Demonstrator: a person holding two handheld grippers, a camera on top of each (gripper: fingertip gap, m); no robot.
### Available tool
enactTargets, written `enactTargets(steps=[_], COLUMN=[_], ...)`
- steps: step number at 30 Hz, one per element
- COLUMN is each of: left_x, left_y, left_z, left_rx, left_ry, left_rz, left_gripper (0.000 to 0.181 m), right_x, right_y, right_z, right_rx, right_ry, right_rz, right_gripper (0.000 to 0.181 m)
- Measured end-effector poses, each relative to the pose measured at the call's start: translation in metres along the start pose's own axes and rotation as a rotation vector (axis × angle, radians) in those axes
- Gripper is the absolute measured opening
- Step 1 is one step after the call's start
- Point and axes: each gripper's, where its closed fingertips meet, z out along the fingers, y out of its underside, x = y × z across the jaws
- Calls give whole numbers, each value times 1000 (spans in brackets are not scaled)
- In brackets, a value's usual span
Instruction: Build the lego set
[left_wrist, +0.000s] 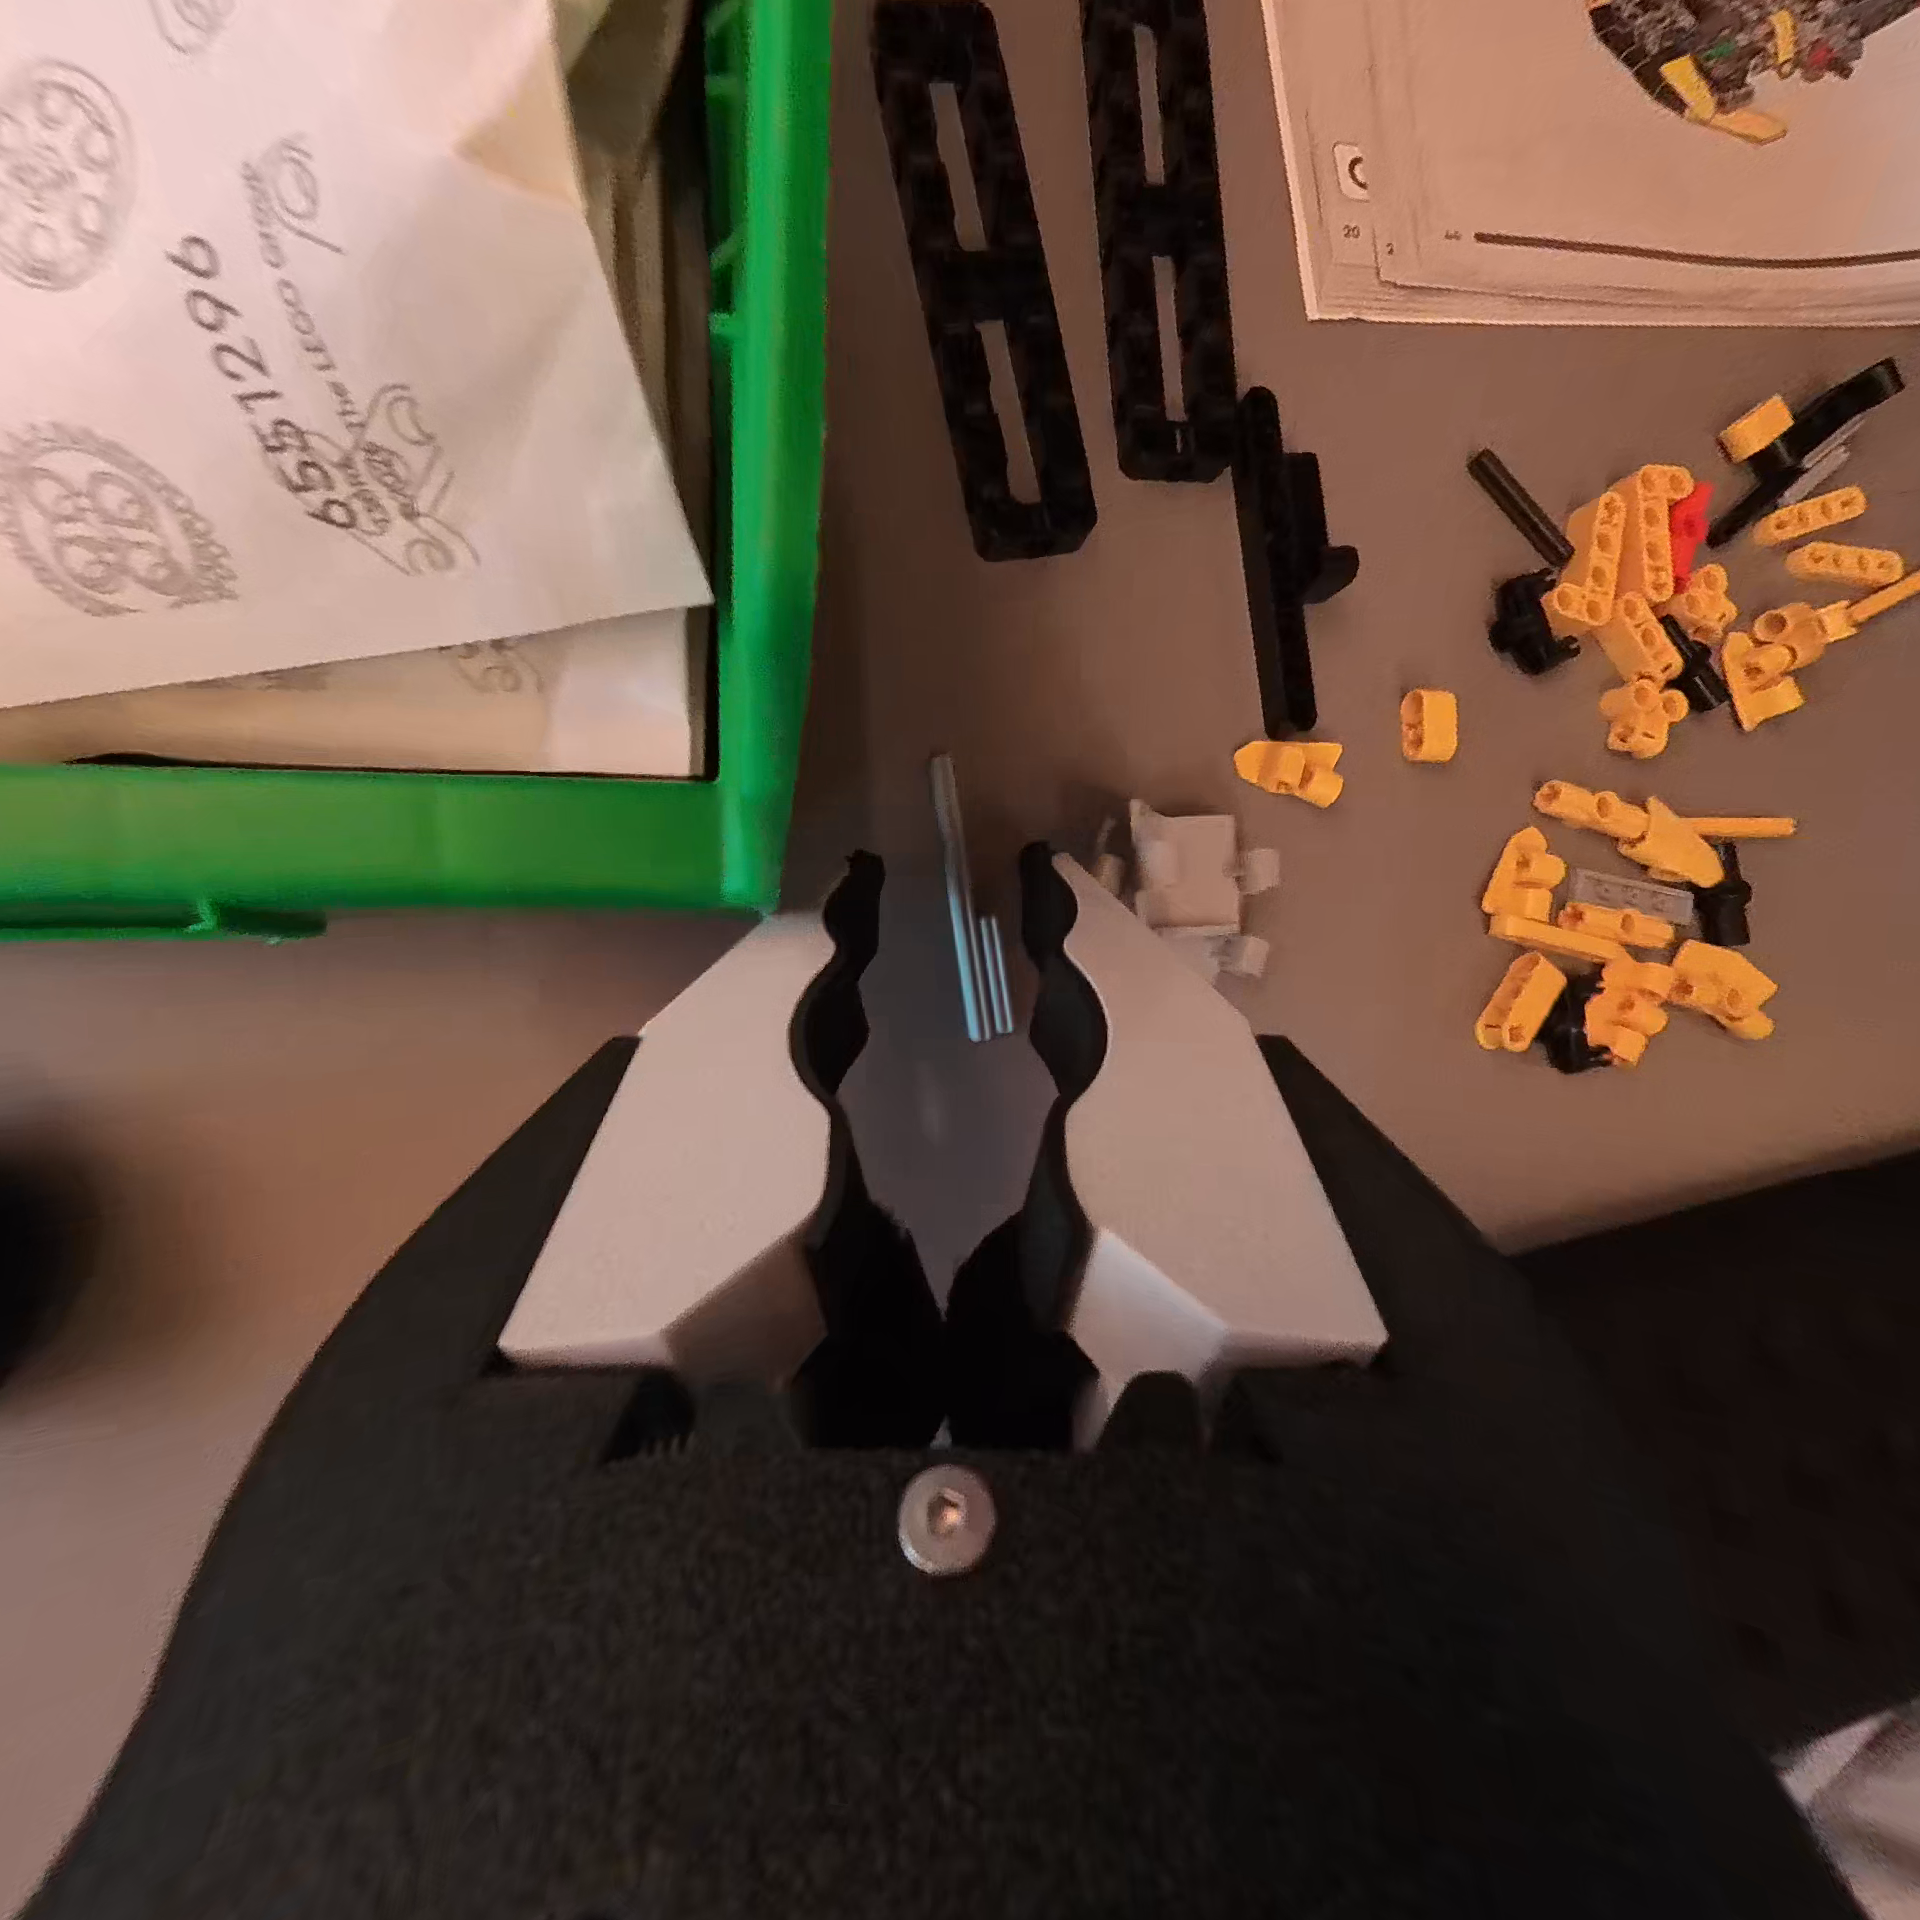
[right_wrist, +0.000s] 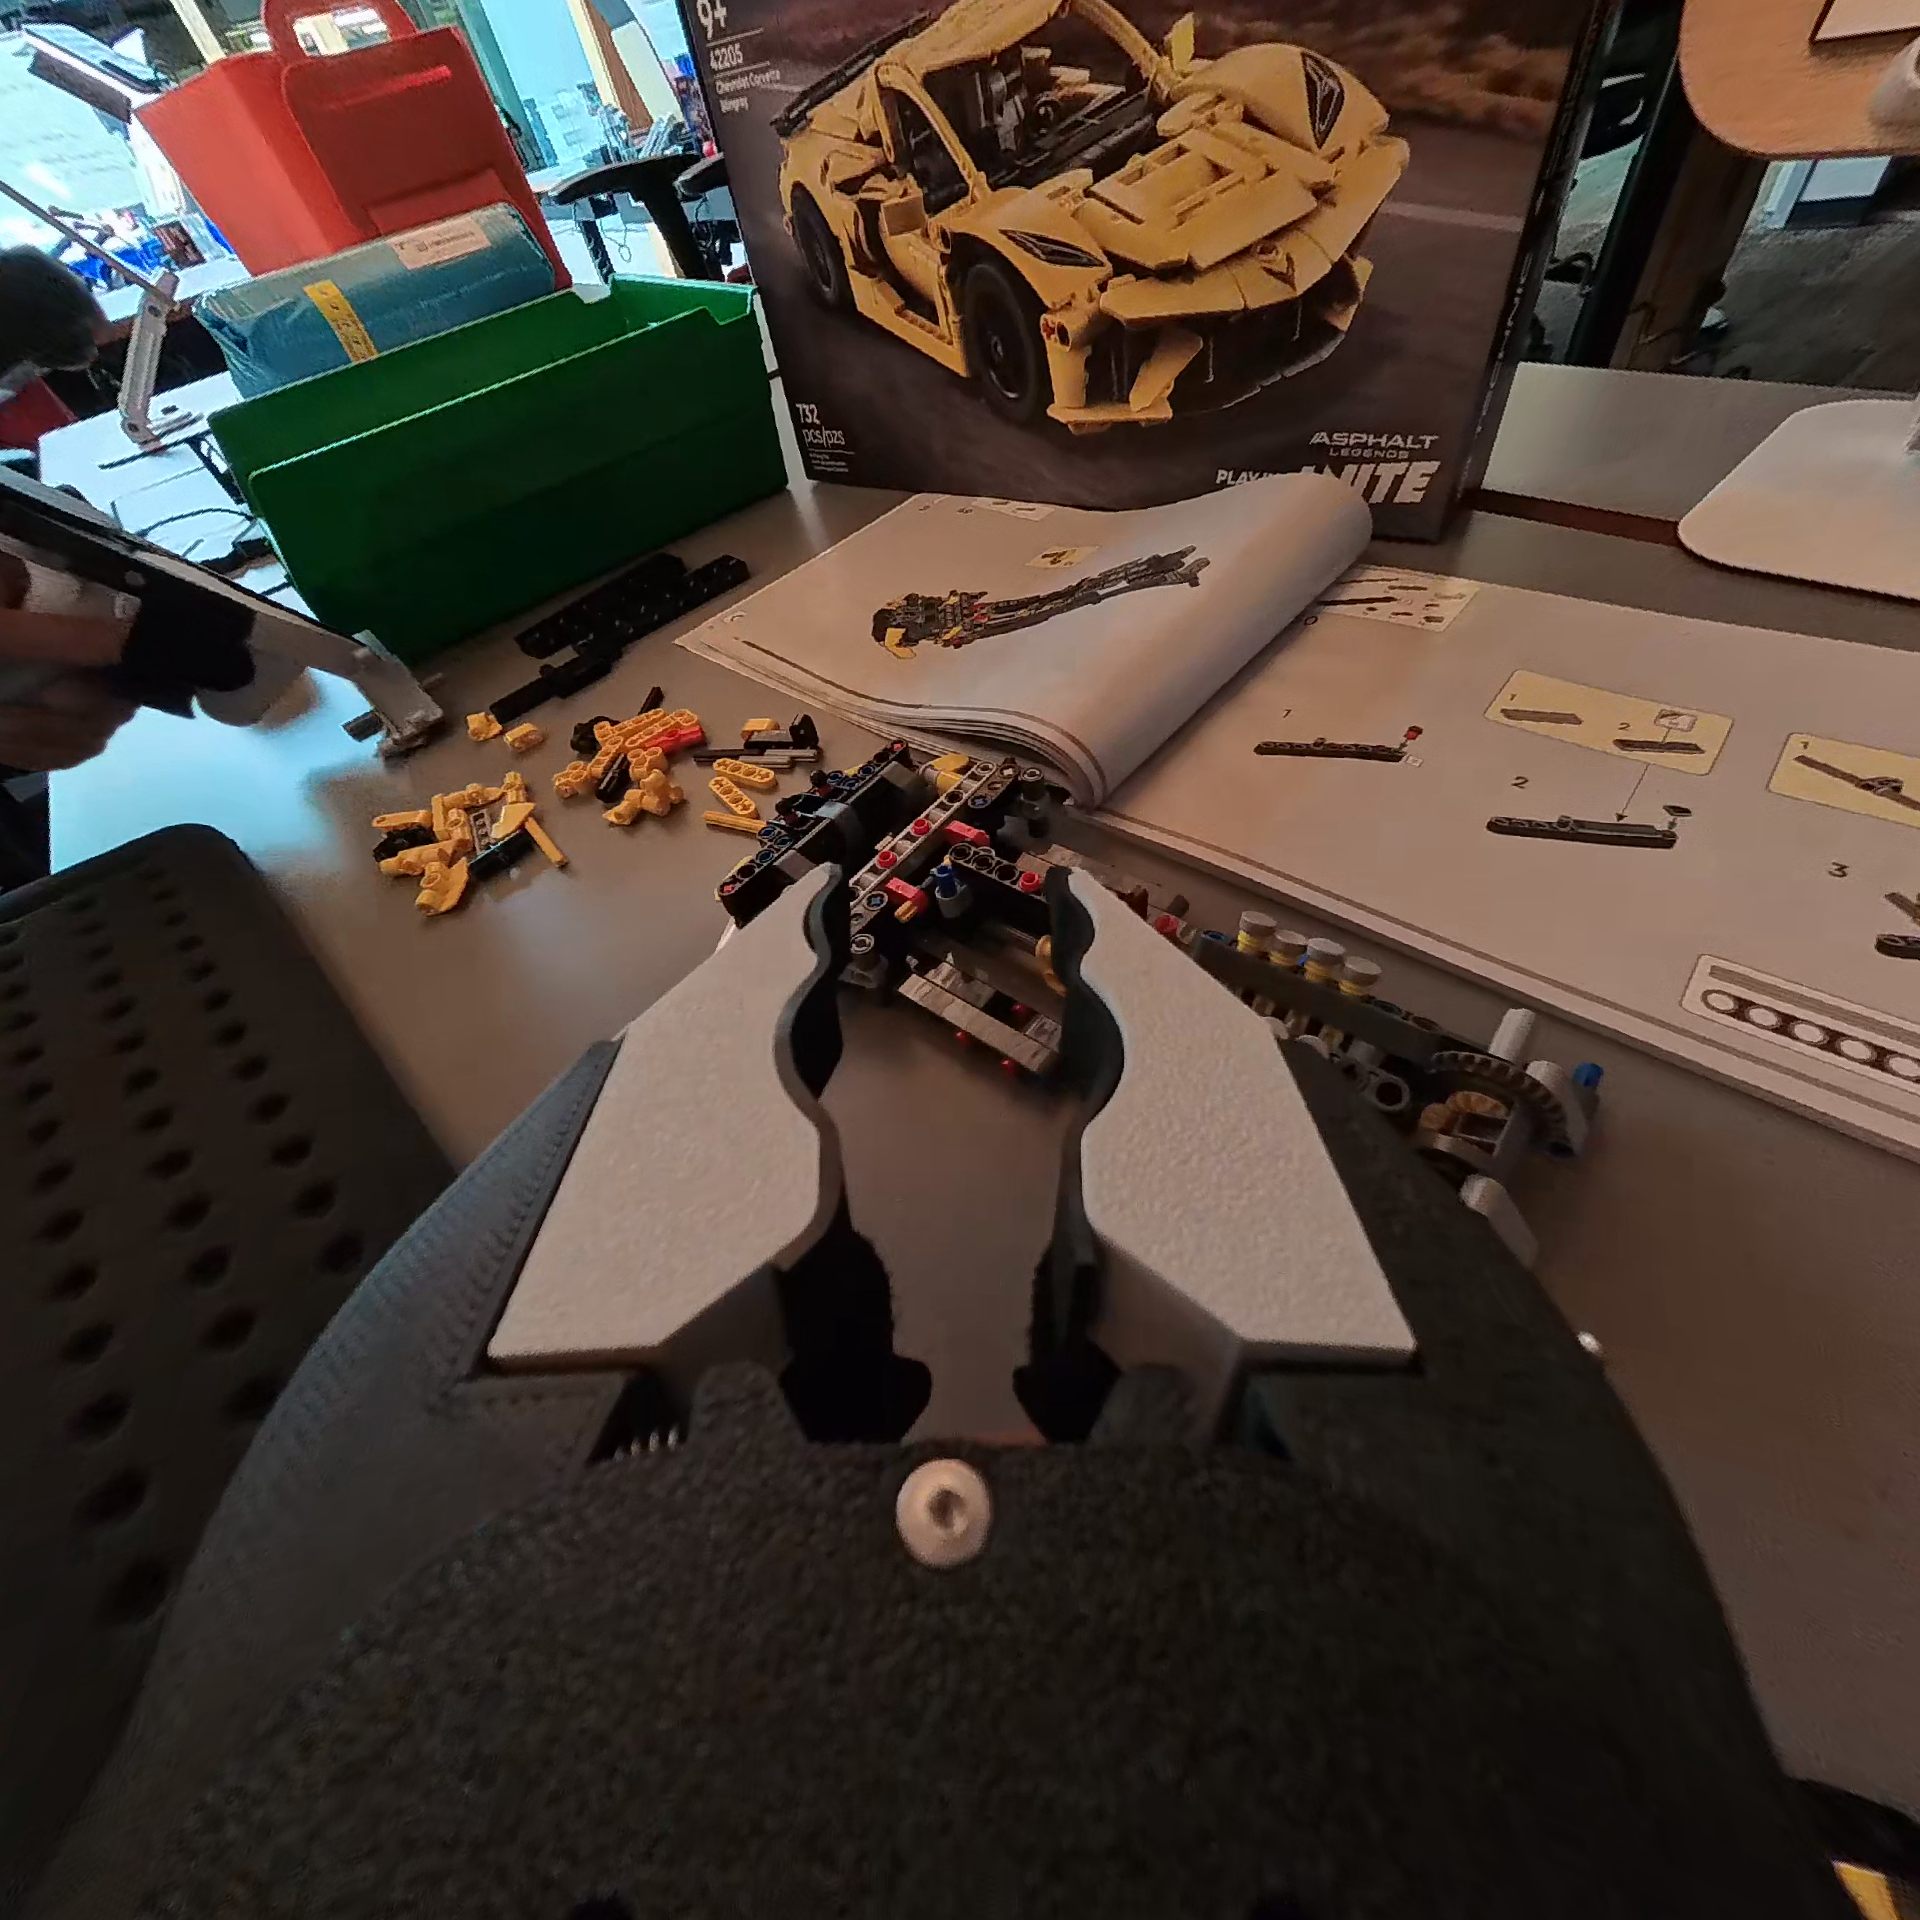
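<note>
Both grippers poised over a half-built Lego car, parts sorted on the table.

The table (right_wrist: 582, 997) carries the set's box (right_wrist: 1143, 249) upright behind the open instruction booklet (right_wrist: 1039, 634), presumably for reference. Just before the booklet sits the chassis assembly (right_wrist: 914, 883); the right gripper (right_wrist: 951, 914) has its jaws open around it. Left of the chassis, beside the green bin (left_wrist: 769, 520), the left gripper (left_wrist: 951, 873), jaws apart, hovers over grey axles (left_wrist: 971, 925), likely the next pick.

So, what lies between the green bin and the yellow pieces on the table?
In the left wrist view, two black frames, a black beam and grey axles lie between the green bin and the yellow pieces.
</note>
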Motion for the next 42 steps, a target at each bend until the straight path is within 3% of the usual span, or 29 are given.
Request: enactTargets(steps=[7,12,18,21,25,28,31,33,37,39,42], left_x=[-4,-2,15,69,208,316,411,460,515,522,523], left_y=[4,5,-23,-62,-126,-157,-162,-162,-153,-144,-136], left_z=[2,0,-29,-57,-74,-45,18,68,161,190,209], left_rx=[-19,-30,109,251,384,335,124,-28,-274,-360,-417], left_ry=[-59,-60,-51,52,374,590,799,853,780,717,682], left_rz=[-2,23,129,254,557,839,1019,1095,1262,1341,1376], left_gripper=[5,2,2,2,1,1,2,2,2,2,2], right_x=[1,1,2,7,15,16,17,17,15,12,10], right_y=[0,-1,-7,-9,-4,3,4,3,3,2,-1], right_z=[0,0,-6,-12,-26,-37,-48,-50,-48,-48,-51], right_rx=[1,7,50,53,19,-23,-11,7,14,21,50], right_ry=[-7,-15,-13,15,79,112,136,137,140,127,119], right_rz=[16,26,32,18,-62,-105,-88,-78,-130,-142,-143], right_gripper=[38,37,37,36,35,33,33,33,32,32,32])
